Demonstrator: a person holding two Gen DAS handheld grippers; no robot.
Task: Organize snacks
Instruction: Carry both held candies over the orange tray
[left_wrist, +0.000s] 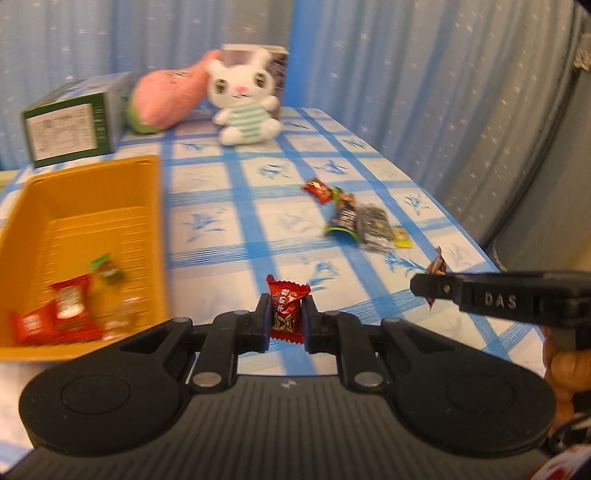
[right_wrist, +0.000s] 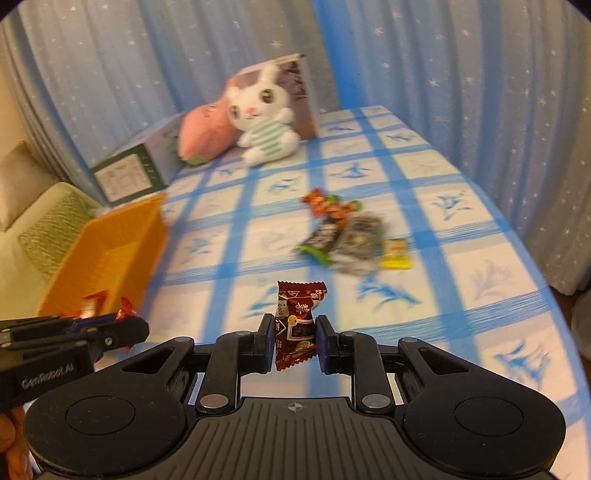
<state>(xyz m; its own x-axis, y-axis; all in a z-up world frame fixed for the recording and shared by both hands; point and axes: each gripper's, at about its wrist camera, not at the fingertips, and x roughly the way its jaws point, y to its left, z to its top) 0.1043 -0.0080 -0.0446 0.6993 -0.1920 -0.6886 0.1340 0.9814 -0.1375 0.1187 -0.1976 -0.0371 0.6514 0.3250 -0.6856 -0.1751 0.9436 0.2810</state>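
Left wrist view: the left claw (left_wrist: 287, 319) is clamped on a red wrapped candy (left_wrist: 286, 308), held above the tabletop (left_wrist: 229, 236) just right of the orange bin (left_wrist: 155, 221). The bin contains two red packets (left_wrist: 59, 314), a green-labelled packet (left_wrist: 107, 269) and a clear-wrapped item, so the task is judged partly done. A cluster of loose snacks (left_wrist: 354, 218) lies well right of the bin, not yet collected. Right wrist view: the right claw (right_wrist: 295, 341) is clamped on a dark red candy (right_wrist: 297, 325), held farther right of the orange bin (right_wrist: 110, 251). The loose snacks (right_wrist: 351, 232) lie beyond it on the tabletop (right_wrist: 443, 258). Judgement: both held candies and the cluster remain to be binned.
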